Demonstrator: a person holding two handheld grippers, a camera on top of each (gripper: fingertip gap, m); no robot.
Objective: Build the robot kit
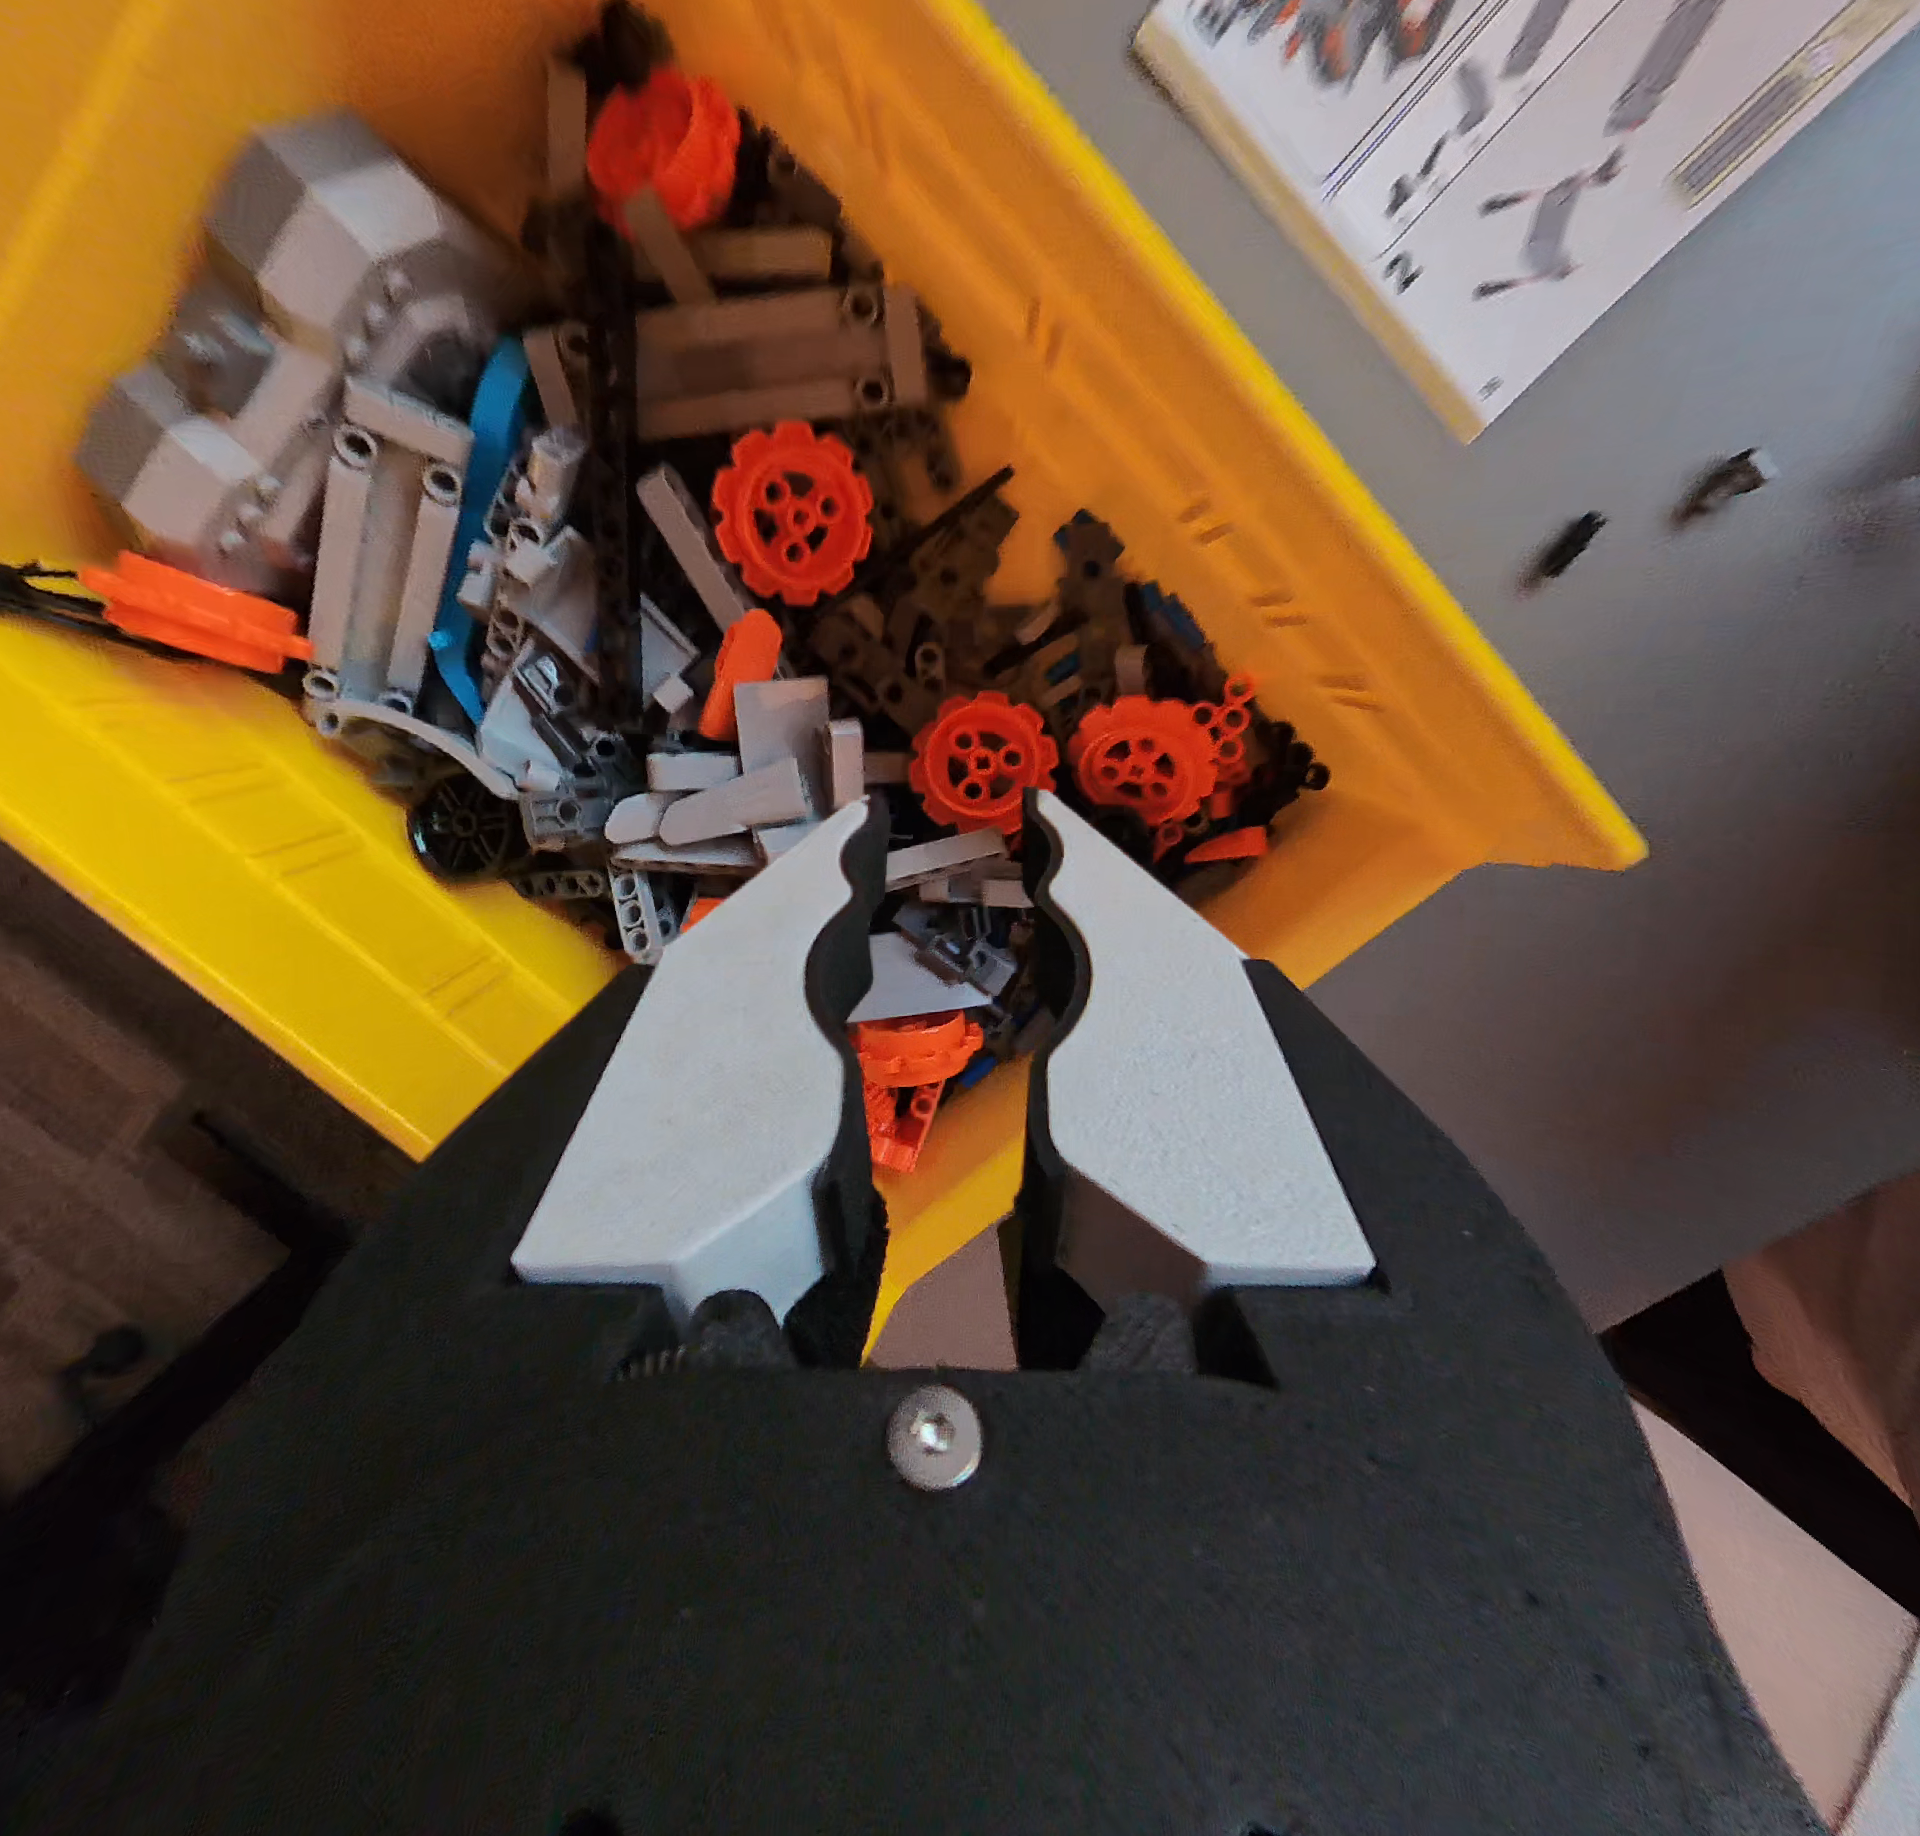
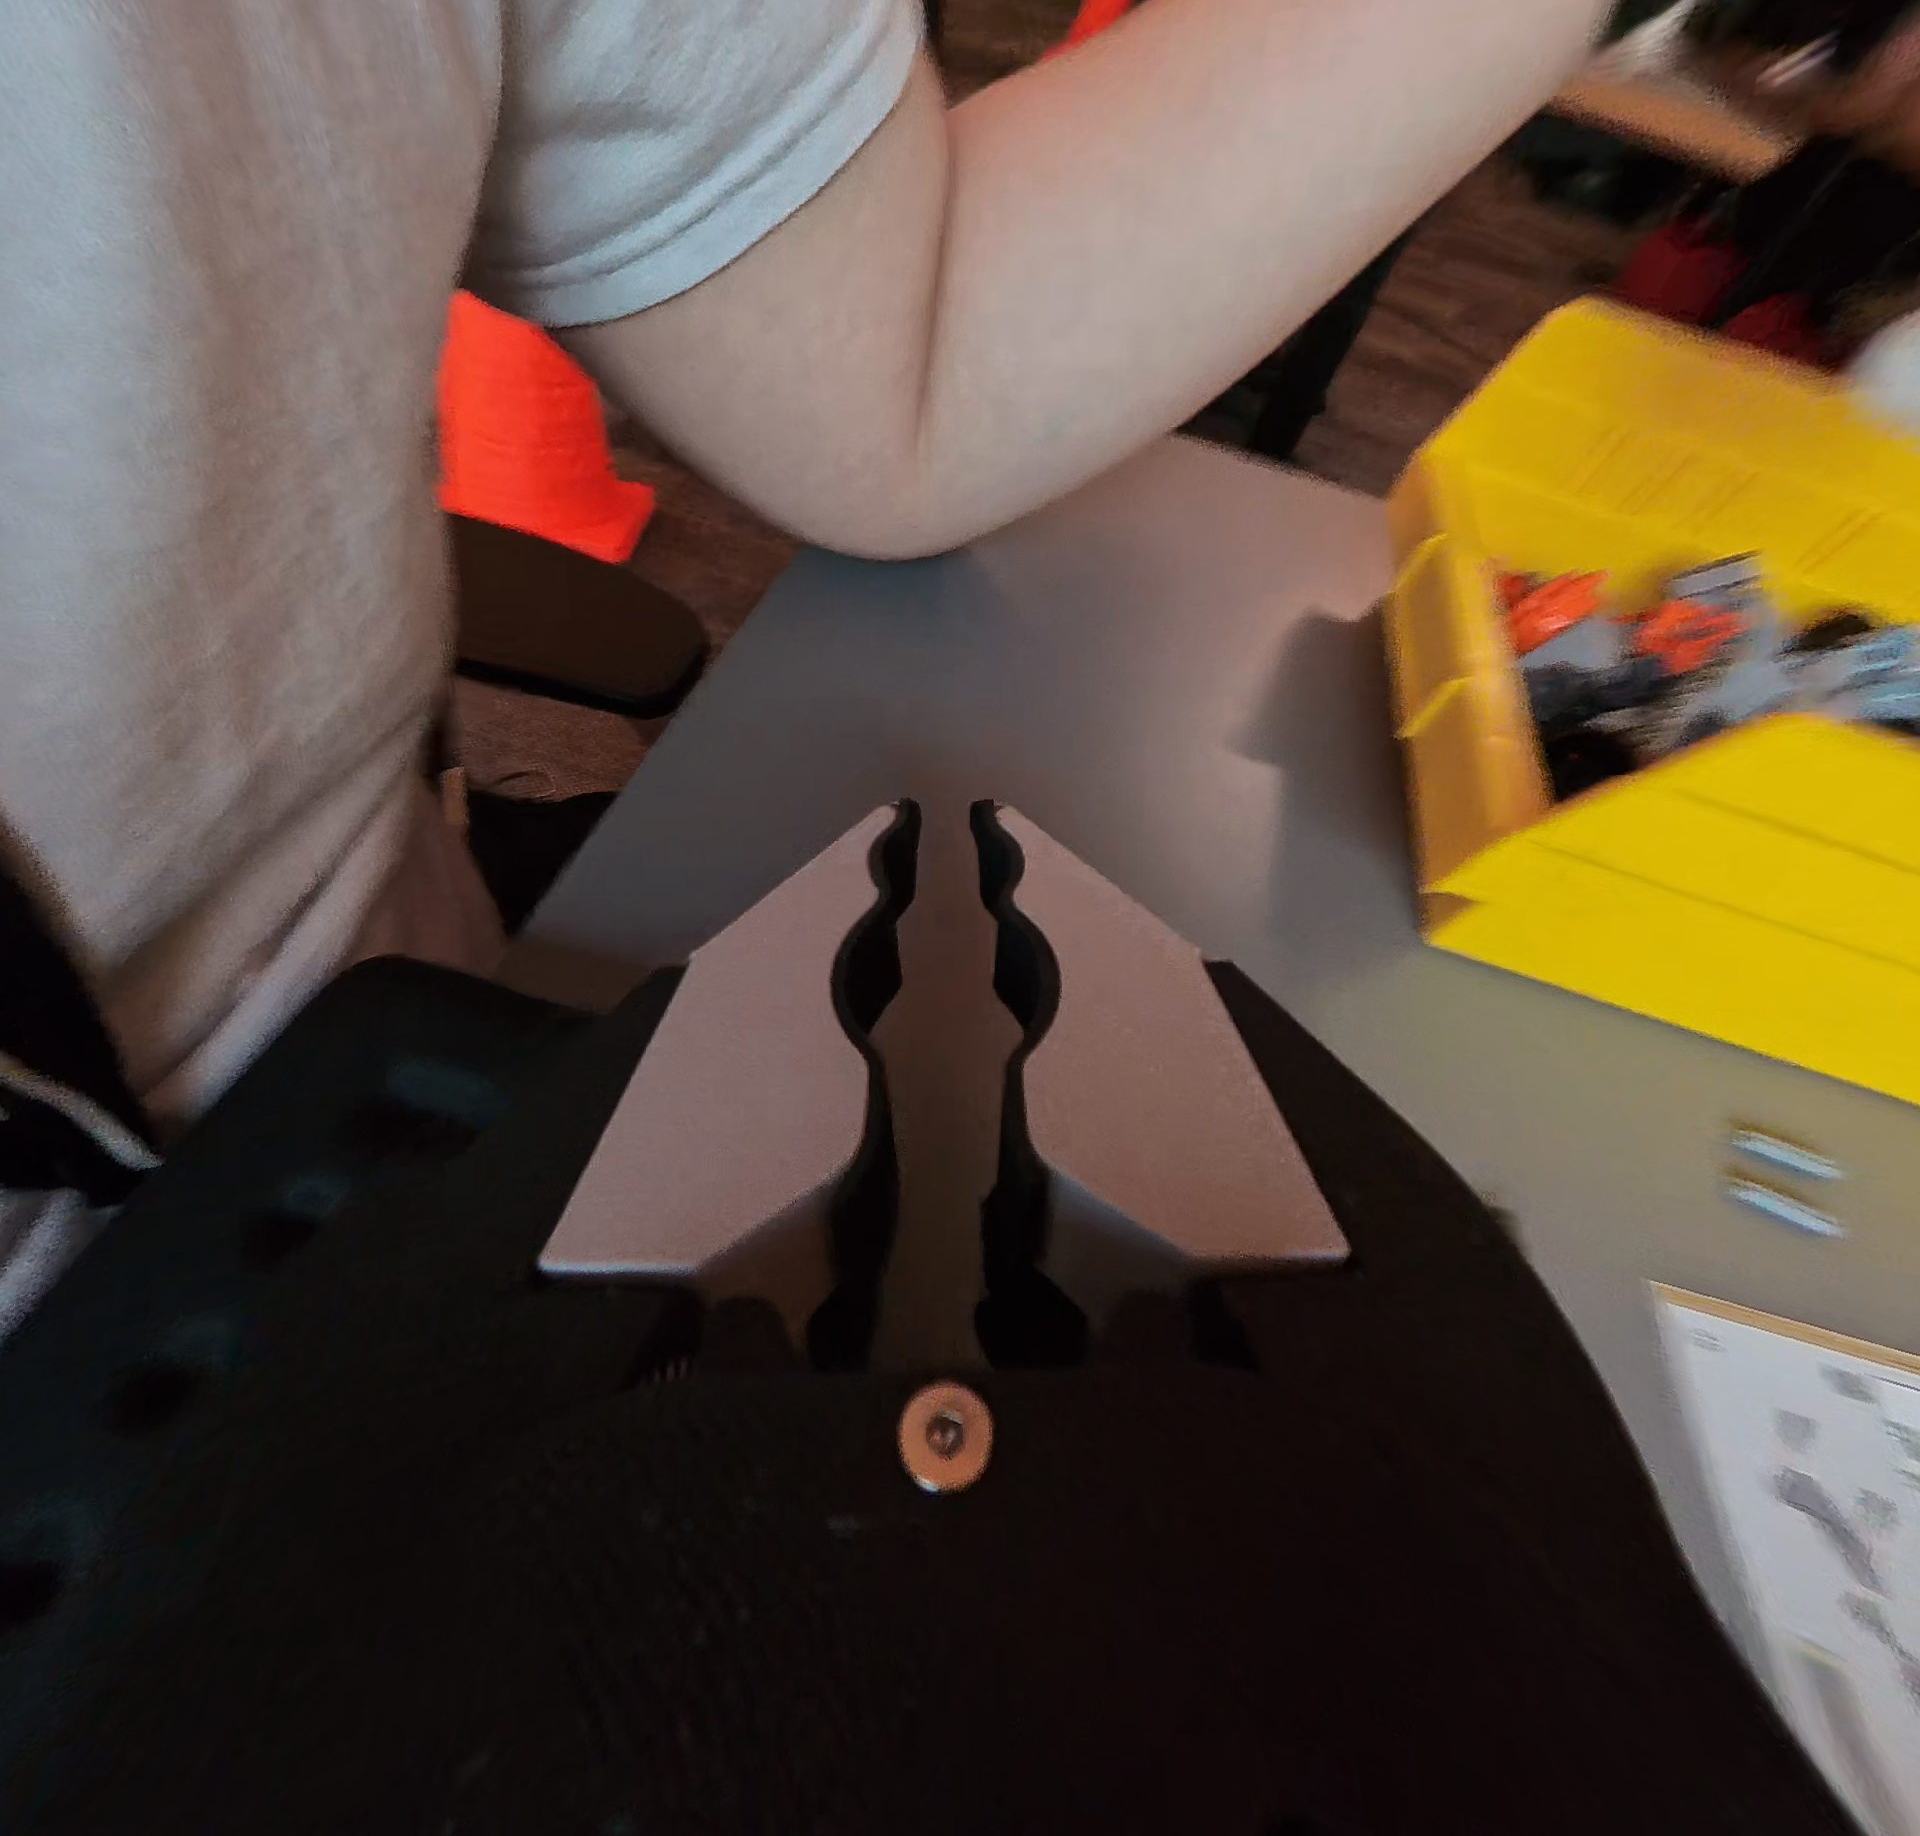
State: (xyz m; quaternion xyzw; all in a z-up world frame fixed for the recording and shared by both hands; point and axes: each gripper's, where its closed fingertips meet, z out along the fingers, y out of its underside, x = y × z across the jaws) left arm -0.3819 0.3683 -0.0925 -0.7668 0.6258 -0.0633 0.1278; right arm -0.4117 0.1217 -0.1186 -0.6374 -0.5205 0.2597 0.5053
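Note:
A yellow plastic bin (image 1: 1143, 352) holds a heap of grey, black, blue and orange building pieces. Several orange gear wheels (image 1: 792, 512) lie on top of the heap. My left gripper (image 1: 948, 812) hangs over the bin's near end with its jaws partly apart and nothing between them; its tips are next to an orange gear wheel (image 1: 983, 760). My right gripper (image 2: 943, 812) is over the bare grey table (image 2: 1039, 664), jaws slightly apart and empty. The bin also shows in the right wrist view (image 2: 1683, 903), to the right of that gripper.
An open instruction booklet (image 1: 1475, 124) lies on the table beyond the bin; it shows at lower right in the right wrist view (image 2: 1808, 1537). Two small dark pieces (image 1: 1642, 519) lie loose on the table. A person's arm (image 2: 1143, 259) reaches across above the table. An orange cone (image 2: 520, 436) stands behind. The orange gear wheel (image 1: 983, 760) is closer to my left gripper, around 7 centimeters from its tips; the right tips are 25 centimeters off.

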